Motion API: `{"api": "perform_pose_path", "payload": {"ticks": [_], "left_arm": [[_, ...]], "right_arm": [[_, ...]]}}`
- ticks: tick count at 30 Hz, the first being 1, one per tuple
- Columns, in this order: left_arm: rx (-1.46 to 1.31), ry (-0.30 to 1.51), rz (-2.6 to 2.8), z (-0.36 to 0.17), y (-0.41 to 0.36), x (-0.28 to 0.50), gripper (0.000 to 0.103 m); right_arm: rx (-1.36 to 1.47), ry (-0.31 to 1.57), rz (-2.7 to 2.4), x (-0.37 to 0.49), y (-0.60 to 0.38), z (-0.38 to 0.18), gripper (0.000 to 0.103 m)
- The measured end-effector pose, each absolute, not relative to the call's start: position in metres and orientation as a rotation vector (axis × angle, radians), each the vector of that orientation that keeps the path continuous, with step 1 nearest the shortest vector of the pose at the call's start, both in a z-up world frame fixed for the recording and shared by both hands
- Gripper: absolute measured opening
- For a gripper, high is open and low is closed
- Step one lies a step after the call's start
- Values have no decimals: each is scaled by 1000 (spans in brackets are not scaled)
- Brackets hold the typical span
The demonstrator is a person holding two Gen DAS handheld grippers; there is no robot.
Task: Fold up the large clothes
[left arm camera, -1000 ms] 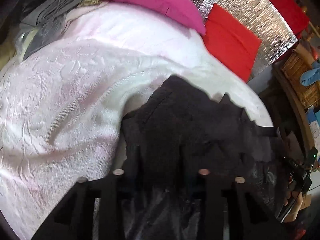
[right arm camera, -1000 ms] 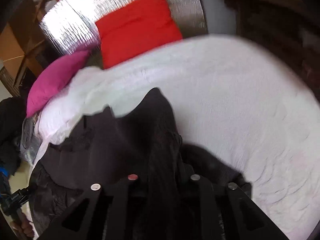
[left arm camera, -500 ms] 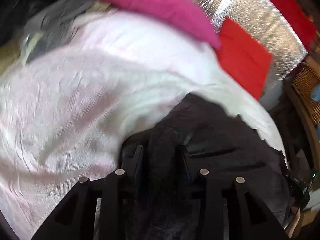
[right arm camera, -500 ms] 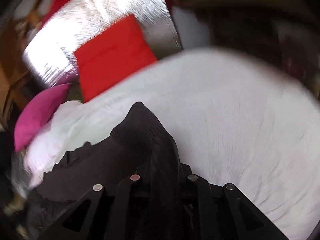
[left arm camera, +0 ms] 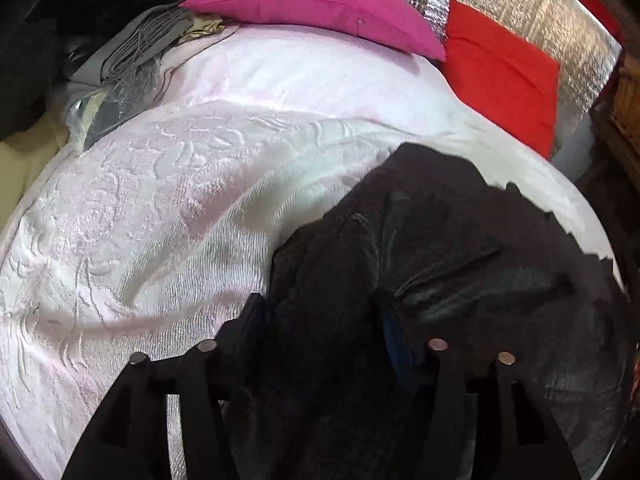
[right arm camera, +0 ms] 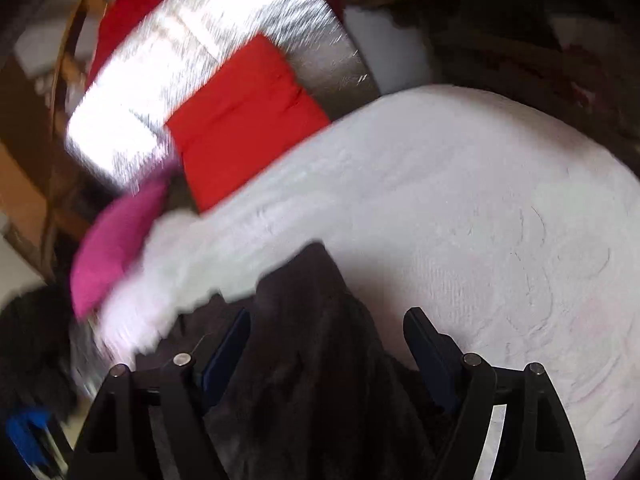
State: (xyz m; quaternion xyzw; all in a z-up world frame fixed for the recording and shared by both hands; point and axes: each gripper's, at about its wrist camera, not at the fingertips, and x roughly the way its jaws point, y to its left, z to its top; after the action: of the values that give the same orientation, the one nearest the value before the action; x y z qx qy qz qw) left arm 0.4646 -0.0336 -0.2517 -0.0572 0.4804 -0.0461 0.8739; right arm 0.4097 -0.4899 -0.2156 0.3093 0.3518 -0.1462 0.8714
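A dark garment (left arm camera: pixel 460 240) lies on the white bedspread (left arm camera: pixel 180 208) at the right side of the bed. My left gripper (left arm camera: pixel 320 312) has its jaws apart, with a fold of the garment lying between them. In the right wrist view the same garment (right arm camera: pixel 312 340) lies between the fingers of my right gripper (right arm camera: pixel 328 320), whose jaws are spread wide on either side of the cloth. The garment's lower part is hidden behind both grippers.
A magenta pillow (left arm camera: pixel 320 0) and a red pillow (left arm camera: pixel 504 76) rest at the head of the bed against a silver foil panel (left arm camera: pixel 520 4). Grey cloth (left arm camera: pixel 132 52) is piled at the bed's far left. Dark furniture (right arm camera: pixel 520 32) stands beyond the bed.
Both grippers were shut on the dark garment and have opened. The garment has dropped onto the bedspread. The right wrist view has swung and is blurred.
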Motion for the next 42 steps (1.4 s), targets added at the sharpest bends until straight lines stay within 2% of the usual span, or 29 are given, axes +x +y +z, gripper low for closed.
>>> {"api": "perform_pose_path", "payload": {"ticks": [3, 4, 6, 10, 12, 14, 16, 18, 20, 21, 22, 26, 29, 40, 41, 42], "left_arm": [[-97, 993, -95, -250, -36, 459, 48], [-82, 988, -88, -250, -38, 458, 48], [-57, 979, -69, -251, -40, 456, 44], [-29, 963, -18, -252, -42, 450, 42], [-5, 944, 13, -255, -44, 447, 42], [7, 929, 31, -254, -47, 443, 42], [5, 928, 52, -253, -47, 443, 47], [-37, 943, 64, -251, -41, 444, 53], [-85, 956, 63, -248, -35, 443, 54], [-100, 955, 63, -246, -32, 441, 54], [-100, 956, 64, -244, -32, 440, 54], [-105, 946, 45, -228, -29, 431, 55], [-136, 934, 18, -219, -22, 424, 60], [-268, 964, -23, -215, 28, 394, 61], [-302, 974, -48, -216, 37, 393, 61], [-331, 987, -70, -217, 42, 393, 66]], "right_arm": [[623, 790, -327, 416, -489, -233, 81], [611, 799, -342, 417, -488, -240, 68], [605, 825, -335, 425, -484, -251, 31], [460, 757, -351, 435, -461, -230, 27], [444, 695, -353, 437, -457, -222, 27], [479, 731, -373, 443, -466, -239, 27], [613, 785, -346, 444, -486, -261, 27], [695, 747, -313, 437, -498, -259, 31], [697, 732, -308, 431, -498, -252, 48], [699, 732, -307, 429, -498, -250, 72], [706, 729, -298, 427, -497, -247, 80], [748, 656, -254, 402, -505, -222, 80], [767, 656, -242, 375, -510, -207, 80], [801, 730, -248, 303, -511, -218, 79], [796, 739, -253, 302, -510, -219, 79], [792, 749, -258, 301, -510, -220, 79]]}}
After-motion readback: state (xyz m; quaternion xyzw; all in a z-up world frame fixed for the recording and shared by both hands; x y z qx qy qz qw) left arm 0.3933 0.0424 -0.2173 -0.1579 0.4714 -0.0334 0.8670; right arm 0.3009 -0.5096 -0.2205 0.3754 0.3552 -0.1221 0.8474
